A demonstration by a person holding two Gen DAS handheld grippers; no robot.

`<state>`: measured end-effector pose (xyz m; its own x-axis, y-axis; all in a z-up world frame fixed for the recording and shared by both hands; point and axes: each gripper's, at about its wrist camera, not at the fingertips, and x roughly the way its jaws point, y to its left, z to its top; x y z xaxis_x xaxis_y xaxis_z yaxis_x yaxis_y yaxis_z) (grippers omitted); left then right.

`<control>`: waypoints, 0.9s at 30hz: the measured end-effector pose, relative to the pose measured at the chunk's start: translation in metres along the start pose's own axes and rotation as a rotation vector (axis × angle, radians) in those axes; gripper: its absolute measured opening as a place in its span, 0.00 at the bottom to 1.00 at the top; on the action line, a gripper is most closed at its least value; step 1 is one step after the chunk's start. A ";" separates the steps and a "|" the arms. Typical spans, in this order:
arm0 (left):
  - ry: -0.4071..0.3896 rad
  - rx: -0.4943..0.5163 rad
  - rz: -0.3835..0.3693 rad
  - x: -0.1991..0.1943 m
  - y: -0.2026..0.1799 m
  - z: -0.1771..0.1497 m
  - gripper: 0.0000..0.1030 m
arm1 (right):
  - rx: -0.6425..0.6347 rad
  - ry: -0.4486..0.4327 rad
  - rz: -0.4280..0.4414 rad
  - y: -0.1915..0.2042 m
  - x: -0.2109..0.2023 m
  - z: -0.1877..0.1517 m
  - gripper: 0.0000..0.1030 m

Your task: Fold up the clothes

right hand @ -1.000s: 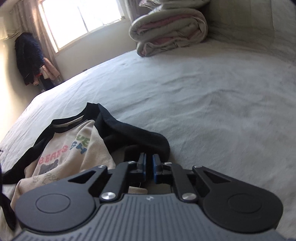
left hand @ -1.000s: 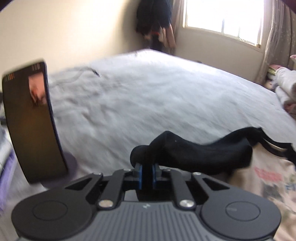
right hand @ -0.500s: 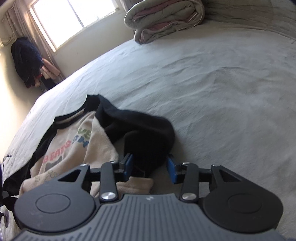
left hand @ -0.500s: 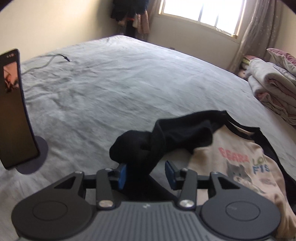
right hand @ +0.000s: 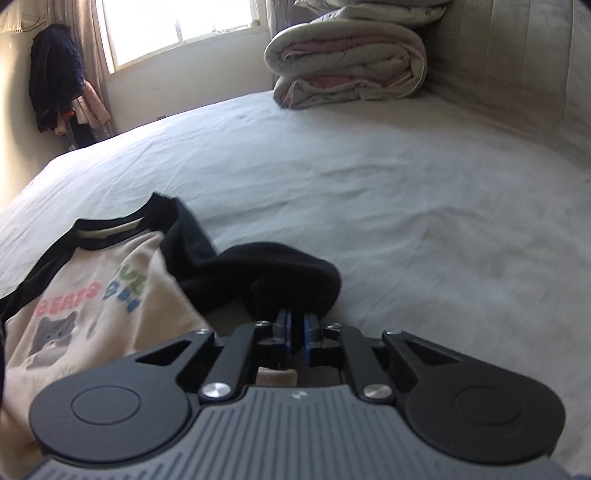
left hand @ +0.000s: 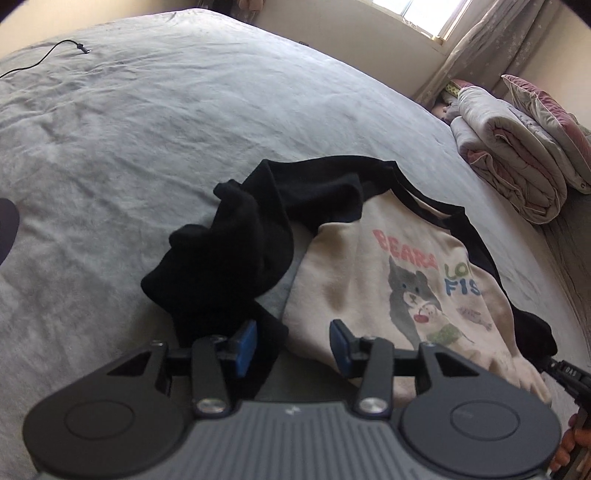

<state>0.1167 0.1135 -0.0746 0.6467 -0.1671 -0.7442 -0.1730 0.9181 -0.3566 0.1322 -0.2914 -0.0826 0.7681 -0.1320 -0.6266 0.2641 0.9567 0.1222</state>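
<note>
**Gripper and garment status: raglan shirt on bed**

Garment location: a cream shirt [left hand: 373, 280] with black sleeves and black neck trim lies front-up on the grey bedsheet [left hand: 155, 122]. No containers are in view; a folded quilt [right hand: 351, 62] rests at the far end of the bed.

Left gripper [left hand: 293, 345]: jaws spread apart, nothing between the blue pads [left hand: 246, 341]. It sits low over the sheet at the shirt's lower edge. The left black sleeve [left hand: 236, 251] lies bunched just ahead of the left pad, and the cream hem lies ahead of the right pad.

Right gripper [right hand: 298, 328]: jaws drawn together and clamped on the right black sleeve [right hand: 280, 277], which humps up just beyond the fingertips. A strip of cream fabric shows beneath the jaws (which part of the shirt cannot be determined).

Person: fingertips of a hand [left hand: 572, 443] appear at the lower right edge of the left wrist view, beside part of the other tool.

Printed matter: pink lettering "BEARS", green "LO" and blue "FIS" (both cut off by a fold), above a grey bear graphic [left hand: 413, 295] and a small fish. In the right wrist view only "BEARS" is legible.

Other items: a black cable [left hand: 44, 59] lies on the sheet, and dark clothing [right hand: 55, 74] hangs beside the window [right hand: 177, 26].
</note>
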 end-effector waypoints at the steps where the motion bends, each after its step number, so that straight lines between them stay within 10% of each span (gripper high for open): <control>1: 0.003 -0.007 -0.002 0.000 0.001 0.000 0.43 | 0.000 0.000 -0.004 -0.003 0.000 0.004 0.07; 27: 0.125 -0.078 -0.161 0.003 -0.007 -0.011 0.47 | -0.088 0.104 0.256 -0.003 -0.078 -0.044 0.57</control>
<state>0.1115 0.1028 -0.0805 0.5744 -0.3573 -0.7364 -0.1346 0.8462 -0.5156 0.0460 -0.2727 -0.0679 0.7380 0.1400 -0.6601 0.0137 0.9749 0.2221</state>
